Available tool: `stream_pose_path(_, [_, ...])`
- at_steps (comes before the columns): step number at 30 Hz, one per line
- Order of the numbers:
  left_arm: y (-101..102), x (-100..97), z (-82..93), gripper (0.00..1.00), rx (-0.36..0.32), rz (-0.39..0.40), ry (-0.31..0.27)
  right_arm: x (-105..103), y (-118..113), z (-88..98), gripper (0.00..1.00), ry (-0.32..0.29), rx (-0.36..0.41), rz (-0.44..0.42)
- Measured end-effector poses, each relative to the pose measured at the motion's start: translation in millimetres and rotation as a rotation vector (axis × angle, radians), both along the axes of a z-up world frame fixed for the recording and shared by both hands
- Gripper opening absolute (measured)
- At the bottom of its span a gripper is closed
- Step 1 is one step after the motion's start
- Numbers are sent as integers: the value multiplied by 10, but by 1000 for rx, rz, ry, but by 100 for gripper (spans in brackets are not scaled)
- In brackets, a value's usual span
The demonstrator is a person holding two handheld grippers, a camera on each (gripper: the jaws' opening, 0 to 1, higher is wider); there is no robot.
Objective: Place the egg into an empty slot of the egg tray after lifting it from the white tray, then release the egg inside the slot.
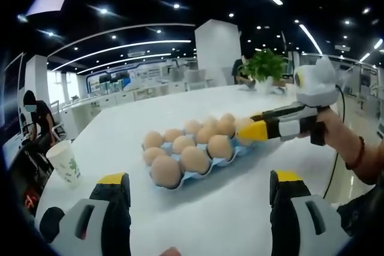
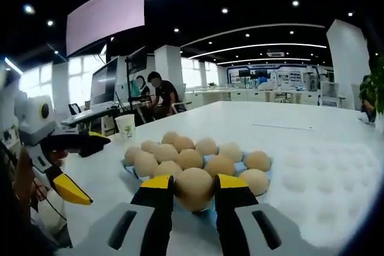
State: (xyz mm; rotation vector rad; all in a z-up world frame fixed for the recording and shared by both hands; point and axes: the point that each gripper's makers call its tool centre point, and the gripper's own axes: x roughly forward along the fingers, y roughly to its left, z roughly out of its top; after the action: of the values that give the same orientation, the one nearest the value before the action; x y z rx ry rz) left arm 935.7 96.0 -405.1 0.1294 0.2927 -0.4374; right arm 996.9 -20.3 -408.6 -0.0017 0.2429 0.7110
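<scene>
A blue egg tray (image 1: pixel 225 161) holding several brown eggs sits on the white table. My right gripper (image 2: pixel 194 185) is shut on a brown egg (image 2: pixel 194 189), held at the tray's (image 2: pixel 128 174) near edge; I cannot tell whether it rests in a slot. In the left gripper view the right gripper (image 1: pixel 246 131) reaches in from the right to the tray's far right corner. My left gripper (image 1: pixel 198 185) stands open and holds nothing, short of the tray. It shows as the left gripper (image 2: pixel 96 171) left of the tray. A white tray (image 2: pixel 324 163) with round dimples lies to the right.
A paper cup (image 1: pixel 64 161) stands near the table's left edge, also seen as the cup (image 2: pixel 126 125) behind the tray. A potted plant (image 1: pixel 264 64) is at the table's far end. A person (image 2: pixel 159 91) sits at a desk beyond.
</scene>
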Motion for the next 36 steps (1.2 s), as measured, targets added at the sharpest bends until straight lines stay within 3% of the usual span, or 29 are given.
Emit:
stream_pose_path(12, [11, 16, -15, 99, -5, 0, 3, 35, 25, -124, 28, 10, -4, -23])
stream_pose_path(19, [2, 12, -17, 99, -14, 0, 3, 21, 42, -133, 28, -55, -75, -36])
stream_pose_path(25, [4, 0, -2, 99, -13, 2, 0, 22, 31, -124, 29, -49, -57, -34])
stream_pose_path(29, [-16, -12, 9, 99, -8, -4, -2, 10, 33, -111, 29, -79, -78, -22])
stream_pose_path(32, [-39, -20, 20, 99, -5, -10, -5, 10, 20, -87, 31, -117, -100, -27])
stream_pose_path(36, [-40, -23, 33, 99, -5, -9, -7, 21, 3, -18, 38, -132, -76, -38])
